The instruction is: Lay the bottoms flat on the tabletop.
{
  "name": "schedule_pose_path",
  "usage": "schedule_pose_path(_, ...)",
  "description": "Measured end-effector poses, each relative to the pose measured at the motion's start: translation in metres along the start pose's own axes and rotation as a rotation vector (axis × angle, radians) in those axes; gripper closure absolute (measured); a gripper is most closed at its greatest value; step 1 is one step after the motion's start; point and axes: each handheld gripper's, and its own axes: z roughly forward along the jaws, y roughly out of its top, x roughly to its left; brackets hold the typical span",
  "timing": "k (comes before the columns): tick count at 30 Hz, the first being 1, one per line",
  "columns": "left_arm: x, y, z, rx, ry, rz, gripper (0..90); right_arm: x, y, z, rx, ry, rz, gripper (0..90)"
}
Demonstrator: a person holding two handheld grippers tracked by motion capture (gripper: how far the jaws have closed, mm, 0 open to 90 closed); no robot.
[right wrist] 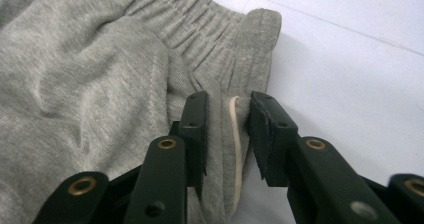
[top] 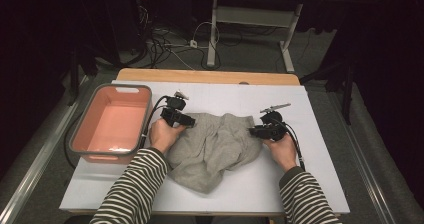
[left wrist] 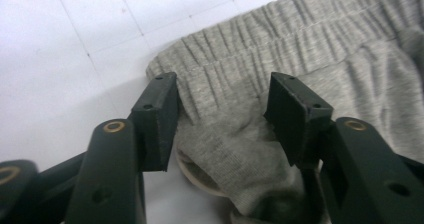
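Crumpled grey shorts (top: 215, 144) with an elastic waistband lie in the middle of the white table (top: 320, 184). My left gripper (top: 191, 120) is at the garment's left end, low over it. In the left gripper view its jaws (left wrist: 222, 91) stand open with a bunch of the grey cloth (left wrist: 300, 49) between them, and the pads are clear of it. My right gripper (top: 253, 130) is at the garment's right end. Its jaws (right wrist: 227, 104) stand close on either side of the folded waistband edge (right wrist: 235, 124) with a cream inner band, and a thin gap remains at one pad.
A pink bin with a grey rim (top: 90, 104) stands at the table's left edge, close to my left hand. Striped sleeves come in from the bottom. Beyond the table's wooden far edge (top: 210, 76) are cables and desk legs on the floor.
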Motion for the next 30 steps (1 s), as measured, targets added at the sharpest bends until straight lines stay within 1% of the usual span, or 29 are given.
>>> schedule_pose_path(2, 0.0, 0.0, 0.002, 0.004, 0.006, 0.005, 48.3, 0.0, 0.0, 0.001, 0.006, 0.004, -0.003, 73.2)
schedule_pose_path(3, -0.001, -0.001, 0.002, 0.005, 0.014, 0.015, 49.6, 0.0, 0.0, 0.001, 0.01, 0.006, -0.003, 74.9)
schedule_pose_path(4, -0.003, -0.001, 0.003, 0.005, 0.034, 0.035, 51.4, 0.0, -0.001, 0.002, 0.016, 0.009, -0.005, 76.8)
schedule_pose_path(6, -0.004, -0.001, 0.004, 0.004, 0.049, 0.052, 55.4, 0.001, -0.001, 0.004, 0.031, 0.015, -0.012, 78.9)
schedule_pose_path(8, -0.003, -0.001, 0.003, 0.005, 0.04, 0.045, 61.6, 0.003, -0.001, 0.004, 0.035, 0.01, -0.016, 80.3)
schedule_pose_path(11, -0.002, 0.001, 0.002, 0.024, 0.004, 0.034, 74.3, 0.004, 0.001, 0.002, 0.038, 0.004, -0.023, 81.8)
schedule_pose_path(13, -0.003, 0.001, 0.002, 0.021, 0.007, 0.041, 78.5, 0.005, 0.002, 0.0, 0.031, -0.003, -0.032, 82.1)
schedule_pose_path(15, -0.003, 0.001, 0.0, 0.004, 0.008, 0.055, 79.8, 0.006, 0.003, -0.003, 0.019, -0.014, -0.038, 82.3)
schedule_pose_path(17, -0.002, 0.001, -0.003, -0.015, 0.001, 0.05, 80.1, 0.006, 0.006, -0.005, 0.016, -0.033, -0.068, 82.3)
schedule_pose_path(19, -0.001, 0.002, -0.009, -0.036, -0.01, 0.043, 80.3, 0.007, 0.009, -0.008, 0.008, -0.044, -0.077, 82.4)
schedule_pose_path(20, -0.001, 0.003, -0.011, -0.042, -0.009, 0.045, 80.3, 0.007, 0.012, -0.01, 0.005, -0.048, -0.08, 82.4)
schedule_pose_path(22, -0.001, 0.005, -0.018, -0.065, -0.001, 0.05, 80.4, 0.008, 0.016, -0.013, -0.009, -0.056, -0.087, 82.4)
schedule_pose_path(25, -0.001, 0.009, -0.026, -0.089, 0.013, 0.053, 80.3, 0.011, 0.025, -0.019, -0.035, -0.077, -0.114, 82.2)
schedule_pose_path(27, -0.002, 0.012, -0.031, -0.101, 0.023, 0.061, 80.3, 0.012, 0.032, -0.022, -0.044, -0.082, -0.13, 82.2)
schedule_pose_path(30, -0.002, 0.016, -0.035, -0.119, 0.04, 0.069, 80.2, 0.01, 0.042, -0.024, -0.056, -0.092, -0.134, 82.2)
